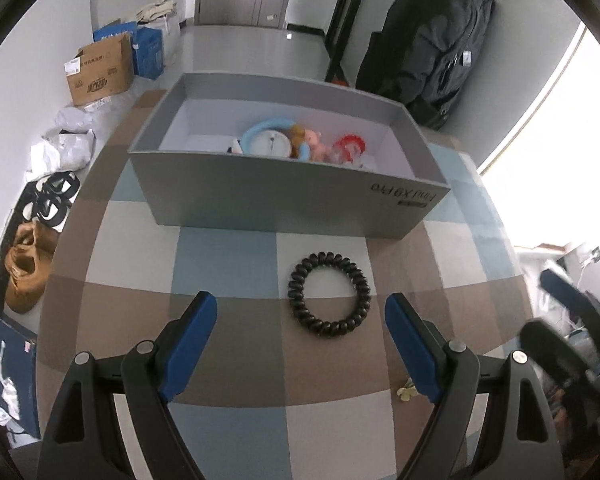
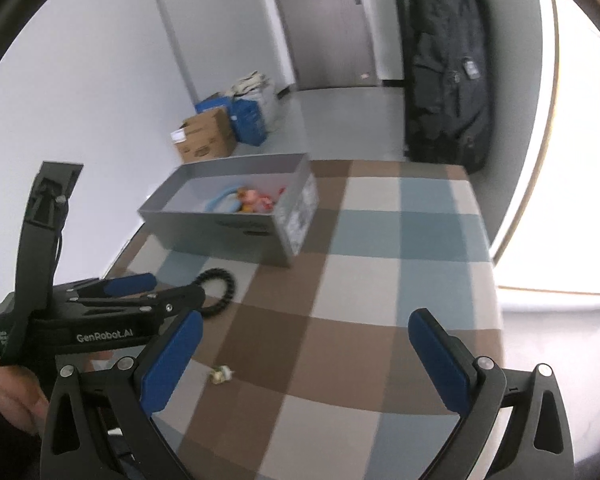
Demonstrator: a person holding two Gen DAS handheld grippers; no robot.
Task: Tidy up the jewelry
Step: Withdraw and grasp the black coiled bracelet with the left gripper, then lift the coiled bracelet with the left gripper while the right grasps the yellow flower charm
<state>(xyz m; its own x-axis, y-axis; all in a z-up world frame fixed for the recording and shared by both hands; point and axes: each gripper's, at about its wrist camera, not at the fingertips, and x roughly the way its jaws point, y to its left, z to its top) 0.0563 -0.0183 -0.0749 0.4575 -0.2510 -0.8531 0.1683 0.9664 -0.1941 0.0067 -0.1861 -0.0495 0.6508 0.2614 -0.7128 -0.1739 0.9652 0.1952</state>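
A black spiral hair tie [image 1: 329, 294] lies flat on the checked tablecloth [image 1: 228, 268], just in front of a grey open box [image 1: 284, 200]. The box holds a blue ring toy [image 1: 260, 142], a pink figure and a red piece. My left gripper [image 1: 300, 312] is open and empty, its blue pads either side of the hair tie and a little nearer than it. A small pale yellow trinket [image 2: 220, 374] lies on the cloth; it also shows by the left gripper's right finger [image 1: 406, 392]. My right gripper [image 2: 306, 334] is open and empty, above the cloth, right of the left gripper [image 2: 140, 286].
The box [image 2: 228, 228] sits at the table's far left. Beyond the table are a cardboard carton [image 1: 100, 70], blue bags, shoes [image 1: 28, 272] on the floor at left, and a dark hanging coat [image 1: 432, 40]. A bright window is at the right.
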